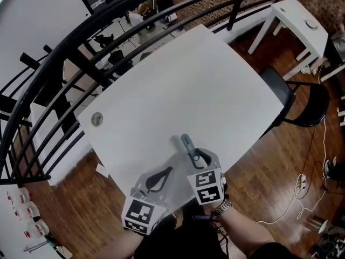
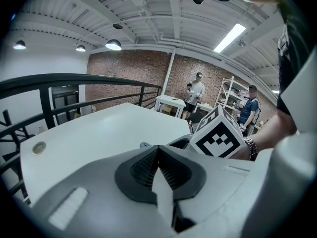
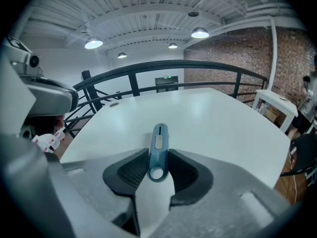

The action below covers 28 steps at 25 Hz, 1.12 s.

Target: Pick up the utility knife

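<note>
**Item:** knife (image 3: 158,148), slim and blue-grey, with a slider on top and a hole at its tail.

**Place:** over the table (image 1: 215,90), close to its near edge, nose toward the far edge. A shadow lies beside it, but whether it is clear of the top cannot be told.

**Right gripper** (image 3: 158,166): clenched on the knife's tail, 1 pad on each flank. Most of the body juts out ahead of the pads.

**Left gripper** (image 2: 159,163): jaws together with nothing between them, just beside the right gripper at the near edge.

**Risks, as judged:**
1. The grip sits at the tail, so the long free nose could pivot down if the hand tilts or jolts.
2. The casing looks smooth and the contact is narrow, so the knife could slide out if the squeeze eases.
3. The left gripper is close, and a knock from it could twist the knife.

**Views:**
- Only the right gripper view shows the pads on the knife's flanks and the slider.
- Only the head view shows the 2 grippers side by side, and the knife's place against the table's edges.
- The left gripper view shows its own shut jaws and the other gripper's marker cube, but almost nothing of the knife.
</note>
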Each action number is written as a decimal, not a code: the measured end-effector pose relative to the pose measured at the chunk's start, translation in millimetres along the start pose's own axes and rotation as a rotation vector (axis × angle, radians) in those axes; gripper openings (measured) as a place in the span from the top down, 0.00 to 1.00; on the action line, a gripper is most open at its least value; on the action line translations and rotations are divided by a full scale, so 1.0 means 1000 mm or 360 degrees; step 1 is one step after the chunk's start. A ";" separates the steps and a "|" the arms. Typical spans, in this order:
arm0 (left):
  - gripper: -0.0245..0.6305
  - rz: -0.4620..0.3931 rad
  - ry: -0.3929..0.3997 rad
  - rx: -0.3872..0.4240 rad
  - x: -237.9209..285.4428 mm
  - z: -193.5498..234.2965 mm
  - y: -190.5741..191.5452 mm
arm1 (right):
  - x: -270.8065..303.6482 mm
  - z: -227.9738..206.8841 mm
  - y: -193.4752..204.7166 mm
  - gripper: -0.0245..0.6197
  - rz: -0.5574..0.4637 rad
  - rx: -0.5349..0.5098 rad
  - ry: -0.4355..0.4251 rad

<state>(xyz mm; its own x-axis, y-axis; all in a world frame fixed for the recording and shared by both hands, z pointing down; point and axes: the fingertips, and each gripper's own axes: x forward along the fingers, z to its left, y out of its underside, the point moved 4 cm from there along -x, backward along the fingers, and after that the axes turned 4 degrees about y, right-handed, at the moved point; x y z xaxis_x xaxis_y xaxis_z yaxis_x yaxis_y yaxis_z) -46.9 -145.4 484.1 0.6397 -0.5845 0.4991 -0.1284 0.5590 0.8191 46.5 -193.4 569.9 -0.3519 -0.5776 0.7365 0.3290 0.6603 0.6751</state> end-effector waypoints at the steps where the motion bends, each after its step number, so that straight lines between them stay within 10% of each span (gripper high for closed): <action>1: 0.94 -0.0006 0.0004 0.0006 -0.002 -0.002 0.000 | -0.003 0.001 -0.001 0.78 -0.0009 0.0001 0.0006; 28: 0.94 -0.0357 0.0122 0.0266 -0.103 -0.058 -0.026 | -0.154 0.062 -0.025 0.78 -0.0414 -0.0126 0.0263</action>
<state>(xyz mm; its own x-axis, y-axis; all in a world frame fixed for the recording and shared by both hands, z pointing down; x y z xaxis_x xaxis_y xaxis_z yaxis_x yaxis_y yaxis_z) -65.5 -65.4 394.3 0.7207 -0.6331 0.2824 -0.0961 0.3122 0.9451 38.0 -91.1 436.5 -0.2882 -0.7968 0.5310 0.3160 0.4443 0.8383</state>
